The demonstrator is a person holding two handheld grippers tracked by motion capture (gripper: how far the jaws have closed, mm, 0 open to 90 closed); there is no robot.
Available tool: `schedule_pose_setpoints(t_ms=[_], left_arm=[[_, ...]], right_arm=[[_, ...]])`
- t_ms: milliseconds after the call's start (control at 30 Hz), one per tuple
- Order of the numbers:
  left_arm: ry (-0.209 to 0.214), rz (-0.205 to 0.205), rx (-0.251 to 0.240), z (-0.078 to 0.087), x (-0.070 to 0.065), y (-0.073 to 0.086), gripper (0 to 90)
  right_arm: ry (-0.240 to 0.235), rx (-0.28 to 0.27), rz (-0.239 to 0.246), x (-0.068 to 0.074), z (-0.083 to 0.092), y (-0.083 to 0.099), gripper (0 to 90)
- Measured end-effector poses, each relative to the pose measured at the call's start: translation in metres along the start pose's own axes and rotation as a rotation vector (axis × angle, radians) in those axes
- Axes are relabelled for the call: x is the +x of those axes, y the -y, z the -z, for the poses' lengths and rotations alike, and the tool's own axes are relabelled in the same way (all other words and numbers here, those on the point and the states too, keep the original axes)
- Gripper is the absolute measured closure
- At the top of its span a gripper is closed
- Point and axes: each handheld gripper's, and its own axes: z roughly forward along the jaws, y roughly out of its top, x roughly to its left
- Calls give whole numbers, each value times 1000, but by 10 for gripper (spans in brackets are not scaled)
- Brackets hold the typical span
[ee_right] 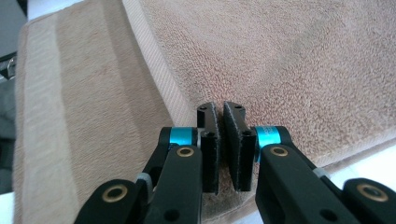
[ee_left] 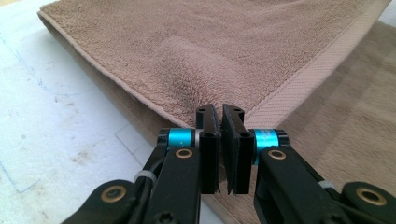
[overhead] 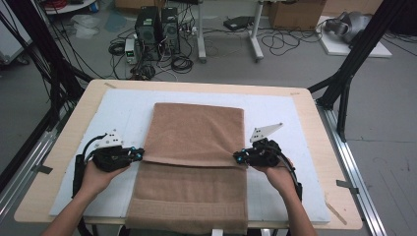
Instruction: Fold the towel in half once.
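A brown towel (overhead: 196,132) lies on the white mat (overhead: 123,105), its far half doubled over toward me. The folded edge crosses the towel's middle. My left gripper (overhead: 140,154) is at the left corner of that upper layer, shut on it; in the left gripper view the pile puckers at the jaws (ee_left: 220,112). My right gripper (overhead: 237,157) is shut on the right corner, where the towel's hem (ee_right: 154,79) runs past the jaws (ee_right: 219,108). The lower layer, with a patterned band (overhead: 189,211), reaches the table's front edge.
The mat covers most of a wooden table (overhead: 314,123). Black frame posts (overhead: 354,54) stand at the right and left back corners. Computer towers (overhead: 157,29) and cables sit on the floor beyond the table.
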Motion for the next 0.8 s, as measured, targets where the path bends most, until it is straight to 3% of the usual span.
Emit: schedule_pose_setpoints(t_ms=[400, 500, 633, 700, 733, 800], left_arm=[[4, -35, -27, 21, -30, 21, 850], [-4, -55, -59, 30, -41, 27, 850], [17, -78, -78, 50, -63, 37, 850], [41, -97, -62, 60, -73, 45, 840], [45, -106, -44, 62, -74, 48, 796], [12, -101, -10, 57, -68, 50, 620]], right_arm=[[-61, -49, 51, 28, 10, 23, 849], [-74, -54, 97, 38, 16, 26, 849], [-144, -53, 148, 55, 26, 29, 849], [-206, -51, 161, 62, 30, 32, 806], [-229, -58, 161, 64, 31, 33, 736], [-221, -72, 136, 61, 32, 34, 657]])
